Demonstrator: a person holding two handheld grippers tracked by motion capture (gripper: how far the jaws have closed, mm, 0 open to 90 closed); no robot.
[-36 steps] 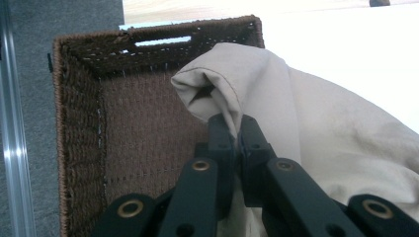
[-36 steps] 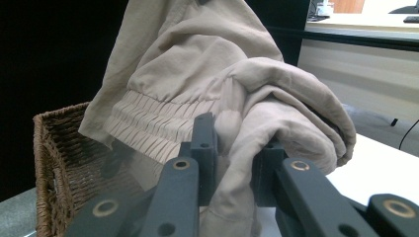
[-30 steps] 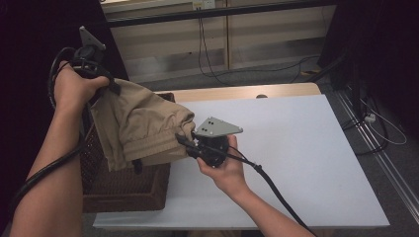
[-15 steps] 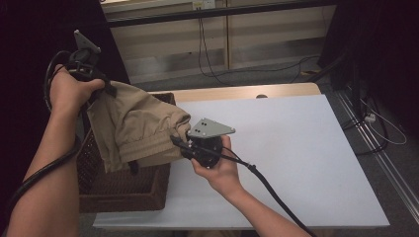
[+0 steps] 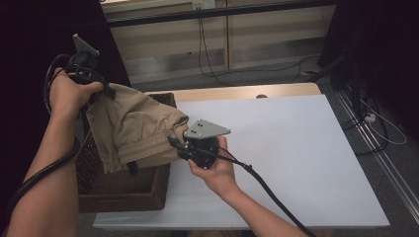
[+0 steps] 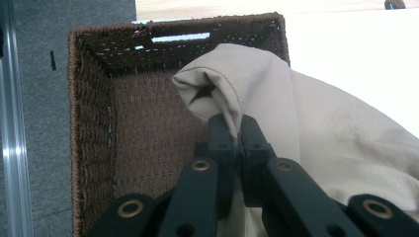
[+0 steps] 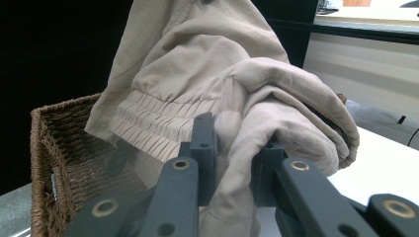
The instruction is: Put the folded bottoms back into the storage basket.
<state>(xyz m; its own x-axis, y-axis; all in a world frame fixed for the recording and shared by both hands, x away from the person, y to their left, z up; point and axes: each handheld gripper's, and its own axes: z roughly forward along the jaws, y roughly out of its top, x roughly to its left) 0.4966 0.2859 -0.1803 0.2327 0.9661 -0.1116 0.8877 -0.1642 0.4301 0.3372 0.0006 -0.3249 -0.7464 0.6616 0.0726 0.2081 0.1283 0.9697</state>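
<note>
Both tools stay clamped on the beige garment (image 5: 133,131) – the left tool (image 5: 101,89) lifted higher above the basket (image 5: 123,190).

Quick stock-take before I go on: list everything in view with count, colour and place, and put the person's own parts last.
garment: one, beige, with an elastic gathered band, held up over the basket between both grippers
basket: one, dark brown wicker, at the table's left end
table: one, white top with a wooden far edge
floor cables: several, dark, on the grey floor beyond the table
left hand-held gripper: one, black, shut on an edge of the garment, raised above the basket's far left corner
right hand-held gripper: one, black with a grey plate, shut on a bunched fold of the garment beside the basket
forearms: two, entering from the bottom
</note>
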